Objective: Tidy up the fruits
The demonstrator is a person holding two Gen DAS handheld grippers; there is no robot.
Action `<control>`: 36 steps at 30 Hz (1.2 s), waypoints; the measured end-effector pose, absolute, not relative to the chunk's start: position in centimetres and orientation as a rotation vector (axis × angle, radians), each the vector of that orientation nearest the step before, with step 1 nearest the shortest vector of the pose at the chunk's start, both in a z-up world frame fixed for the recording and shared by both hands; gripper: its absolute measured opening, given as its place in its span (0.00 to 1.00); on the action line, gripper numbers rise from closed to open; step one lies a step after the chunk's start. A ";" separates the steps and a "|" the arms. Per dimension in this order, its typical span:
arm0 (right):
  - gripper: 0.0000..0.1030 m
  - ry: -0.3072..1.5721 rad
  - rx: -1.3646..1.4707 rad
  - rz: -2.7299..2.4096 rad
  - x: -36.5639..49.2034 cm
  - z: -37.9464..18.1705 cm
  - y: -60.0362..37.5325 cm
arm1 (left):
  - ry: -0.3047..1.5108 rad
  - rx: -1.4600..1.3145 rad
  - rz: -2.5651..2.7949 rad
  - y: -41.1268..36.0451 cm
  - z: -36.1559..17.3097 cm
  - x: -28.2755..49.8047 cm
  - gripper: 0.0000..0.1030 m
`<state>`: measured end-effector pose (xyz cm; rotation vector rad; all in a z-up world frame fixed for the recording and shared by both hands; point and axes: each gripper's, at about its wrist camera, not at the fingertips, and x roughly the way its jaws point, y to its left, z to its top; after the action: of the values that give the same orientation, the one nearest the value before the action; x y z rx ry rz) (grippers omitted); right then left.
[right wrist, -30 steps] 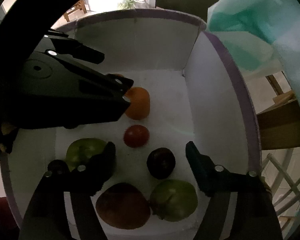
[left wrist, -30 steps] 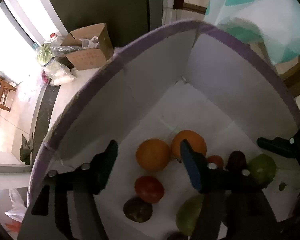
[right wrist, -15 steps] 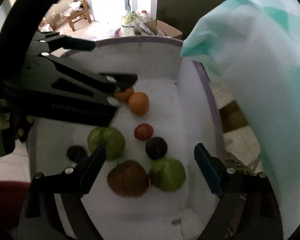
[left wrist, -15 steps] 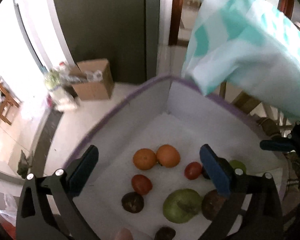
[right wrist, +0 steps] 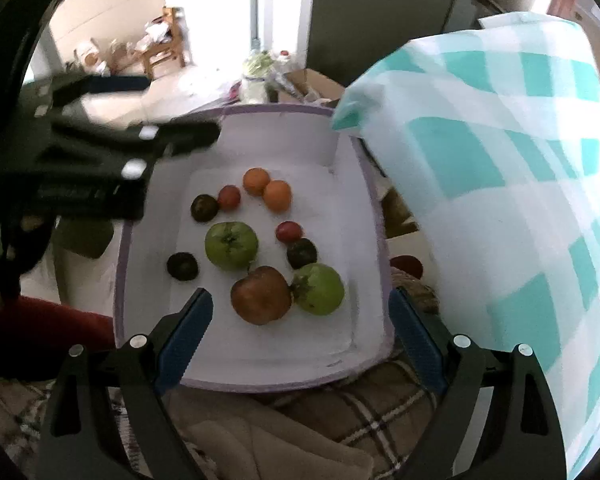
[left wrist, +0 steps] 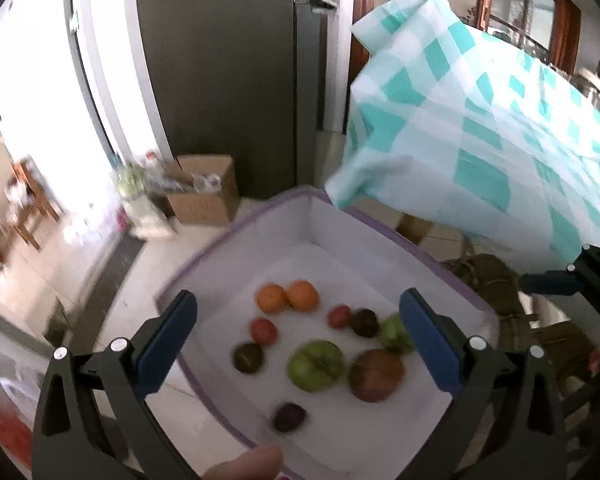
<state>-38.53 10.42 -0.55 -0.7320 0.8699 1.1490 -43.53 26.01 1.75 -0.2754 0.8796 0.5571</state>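
A white box with a purple rim (right wrist: pixel 374 200) (left wrist: pixel 204 252) holds several fruits: two oranges (right wrist: pixel 268 188) (left wrist: pixel 288 297), two green apples (right wrist: pixel 231 245) (left wrist: pixel 316 365), a brown-red apple (right wrist: pixel 261 295) (left wrist: pixel 376 374), small red fruits (right wrist: pixel 289 231) and dark fruits (right wrist: pixel 183 266). My left gripper (left wrist: pixel 298 342) is open and empty, held above the box. My right gripper (right wrist: pixel 298 336) is open and empty, above the box's near edge. The left gripper (right wrist: pixel 112 160) shows at the left in the right wrist view.
A teal and white checked cloth (right wrist: pixel 500 200) (left wrist: pixel 480 128) hangs at the right of the box. A plaid fabric (right wrist: pixel 340 412) lies under the box's near side. A cardboard box (left wrist: pixel 204 196) and bags stand on the floor by a dark door (left wrist: pixel 228 60).
Both grippers have risen up and out of the box. The fruits now look smaller and farther. Both stay open and empty.
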 end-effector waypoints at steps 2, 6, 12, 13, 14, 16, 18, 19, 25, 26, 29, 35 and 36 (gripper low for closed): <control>0.84 0.870 -0.707 1.133 -38.3 -0.4 10.0 | 0.906 -0.296 0.595 25.6 0.7 -43.5 0.98; 0.84 0.892 -0.692 1.112 -37.7 -1.4 10.6 | 0.960 -0.317 0.626 24.9 -1.4 -43.0 0.98; 0.84 1.039 -0.786 1.031 -37.2 -5.8 12.3 | 1.021 -0.345 0.627 25.0 -3.8 -42.7 0.98; 0.84 1.057 -0.799 1.026 -37.2 -6.4 12.6 | 1.031 -0.359 0.625 25.1 -4.2 -42.8 0.98; 0.84 1.074 -0.806 1.029 -37.2 -6.9 12.8 | 1.037 -0.364 0.627 25.3 -4.5 -42.8 0.98; 0.84 1.082 -0.813 1.034 -37.4 -7.4 13.1 | 1.048 -0.367 0.638 25.5 -5.0 -43.0 0.98; 0.84 1.083 -0.820 1.033 -37.5 -7.6 13.1 | 1.060 -0.370 0.643 25.6 -5.6 -43.1 0.98; 0.84 1.086 -0.820 1.033 -37.5 -7.7 13.2 | 1.067 -0.372 0.645 25.7 -5.9 -43.2 0.98; 0.84 1.094 -0.817 1.035 -37.5 -7.9 13.2 | 1.089 -0.387 0.645 26.0 -6.7 -43.3 0.98; 0.84 1.093 -0.817 1.037 -37.5 -7.9 13.3 | 1.091 -0.387 0.644 26.0 -6.8 -43.2 0.98; 0.84 1.088 -0.818 1.044 -37.6 -7.9 13.2 | 1.093 -0.387 0.643 26.0 -6.7 -43.2 0.98; 0.84 1.090 -0.809 1.046 -37.5 -7.8 13.2 | 1.096 -0.387 0.642 26.0 -6.8 -43.0 0.98; 0.84 1.090 -0.807 1.048 -37.5 -7.8 13.2 | 1.098 -0.387 0.640 26.0 -6.8 -43.0 0.98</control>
<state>-37.51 13.17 -7.80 -0.8075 1.0902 1.0475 -43.03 25.95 -6.81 -0.3865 1.0975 0.6405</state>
